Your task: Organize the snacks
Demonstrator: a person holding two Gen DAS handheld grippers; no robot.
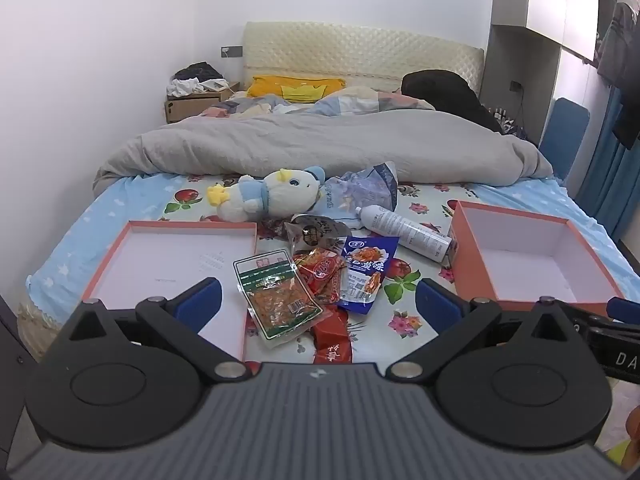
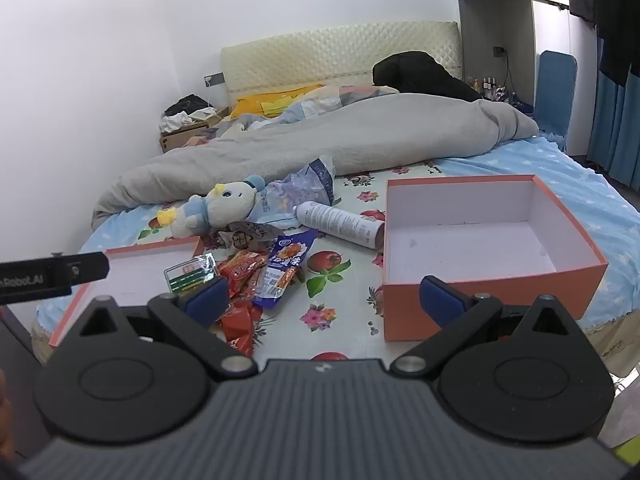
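Note:
A heap of snack packets lies on the flowered sheet between two orange boxes: a clear green-labelled packet [image 1: 276, 296], red packets [image 1: 322, 274], a blue packet [image 1: 366, 272] and a dark brown packet [image 1: 314, 232]. The shallow orange lid [image 1: 176, 260] sits left of the heap, the deep orange box [image 1: 528, 256] to the right. My left gripper [image 1: 318, 302] hovers open over the heap's near edge, nothing between its fingers. My right gripper [image 2: 324, 300] is open before the deep box [image 2: 480, 248], the red packets [image 2: 240, 272] by its left finger.
A plush duck [image 1: 264, 196], a white spray can [image 1: 404, 232] and a crumpled bluish bag [image 1: 360, 192] lie behind the snacks. A grey duvet [image 1: 320, 148] fills the far half of the bed. A cardboard box [image 1: 192, 106] stands by the headboard; a blue chair [image 1: 568, 132] at right.

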